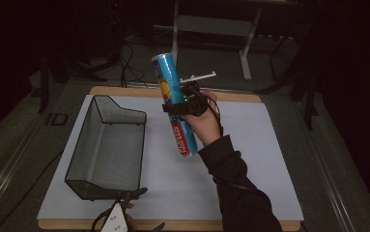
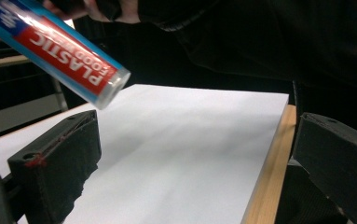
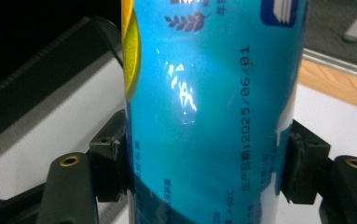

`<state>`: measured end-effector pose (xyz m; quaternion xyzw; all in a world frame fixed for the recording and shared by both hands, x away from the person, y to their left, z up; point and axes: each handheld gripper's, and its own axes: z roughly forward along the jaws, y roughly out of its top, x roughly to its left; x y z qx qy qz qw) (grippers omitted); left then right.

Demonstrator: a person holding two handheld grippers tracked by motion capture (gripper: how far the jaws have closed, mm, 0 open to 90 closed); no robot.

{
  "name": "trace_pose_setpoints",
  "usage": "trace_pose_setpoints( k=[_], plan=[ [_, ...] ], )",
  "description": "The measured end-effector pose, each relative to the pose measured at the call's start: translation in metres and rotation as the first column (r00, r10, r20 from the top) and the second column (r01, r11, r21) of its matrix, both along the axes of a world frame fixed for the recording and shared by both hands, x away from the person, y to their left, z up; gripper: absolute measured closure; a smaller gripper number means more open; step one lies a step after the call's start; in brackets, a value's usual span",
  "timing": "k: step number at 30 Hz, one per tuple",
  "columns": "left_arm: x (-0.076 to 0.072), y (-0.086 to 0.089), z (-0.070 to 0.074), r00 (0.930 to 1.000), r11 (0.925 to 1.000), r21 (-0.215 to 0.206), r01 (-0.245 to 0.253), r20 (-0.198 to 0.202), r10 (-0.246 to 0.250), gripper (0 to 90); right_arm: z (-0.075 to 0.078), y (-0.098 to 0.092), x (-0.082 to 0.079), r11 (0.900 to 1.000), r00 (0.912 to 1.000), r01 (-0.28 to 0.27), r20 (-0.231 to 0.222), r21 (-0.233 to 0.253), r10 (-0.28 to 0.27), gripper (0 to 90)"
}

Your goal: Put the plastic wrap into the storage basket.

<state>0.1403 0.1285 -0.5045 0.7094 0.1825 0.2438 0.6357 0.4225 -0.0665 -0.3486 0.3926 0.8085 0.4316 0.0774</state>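
Fingers first: the left gripper [image 2: 185, 168] is sitting low at the near edge of the table [image 1: 250, 98], jaws spread wide and holding nothing. The basket [image 1: 106, 150] is lying on the white mat [image 1: 250, 159] at the left. The right gripper [image 1: 186, 107] is clamping its fingers [image 3: 108, 163] on the middle of the can [image 1: 174, 104], which I am holding tilted in the air above the mat, just right of the basket. I judge this the carry step; the next move is calling for swinging left and lowering the can into the basket. Writing: red band reading "PLASTIC", smaller "FOOD" beside it; the blue side is showing "2025/06/01".
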Motion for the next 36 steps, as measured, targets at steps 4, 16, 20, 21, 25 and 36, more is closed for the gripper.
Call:
trace_pose_setpoints(
  k=[4, 16, 20, 21, 25, 36],
  plan=[
    [0.000, 0.001, 0.001, 0.9997, 0.9997, -0.012, -0.021, -0.014, 0.021, 1.0, 0.006, 0.019, -0.005, 1.000, 0.9999, 0.001, 0.013, 0.029, -0.001, 31.6],
    [-0.002, 0.008, 0.003, 0.9944, 0.9945, -0.005, -0.105, 0.009, 0.105, 1.0, 0.005, 0.068, -0.016, 0.975, 0.9997, 0.009, -0.025, 0.221, -0.004, 31.6],
    [-0.004, 0.012, 0.005, 0.9888, 0.9892, -0.017, -0.146, 0.029, 0.146, 1.0, -0.003, 0.087, -0.020, 0.963, 0.9985, 0.005, -0.055, 0.270, 0.010, 31.6],
    [-0.005, 0.013, 0.005, 0.9881, 0.9883, -0.026, -0.150, 0.029, 0.151, 1.0, -0.006, 0.091, -0.021, 0.961, 0.9981, 0.002, -0.060, 0.278, 0.016, 31.6],
    [-0.005, 0.016, 0.006, 0.9863, 0.9865, -0.026, -0.162, 0.030, 0.162, 1.0, -0.021, 0.105, -0.024, 0.953, 0.9943, -0.010, -0.098, 0.301, 0.042, 31.6],
    [-0.006, 0.015, 0.004, 0.9819, 0.9843, -0.001, -0.177, 0.069, 0.176, 1.0, -0.071, 0.126, -0.033, 0.957, 0.9691, 0.044, -0.245, 0.288, 0.029, 31.6]
  ],
)
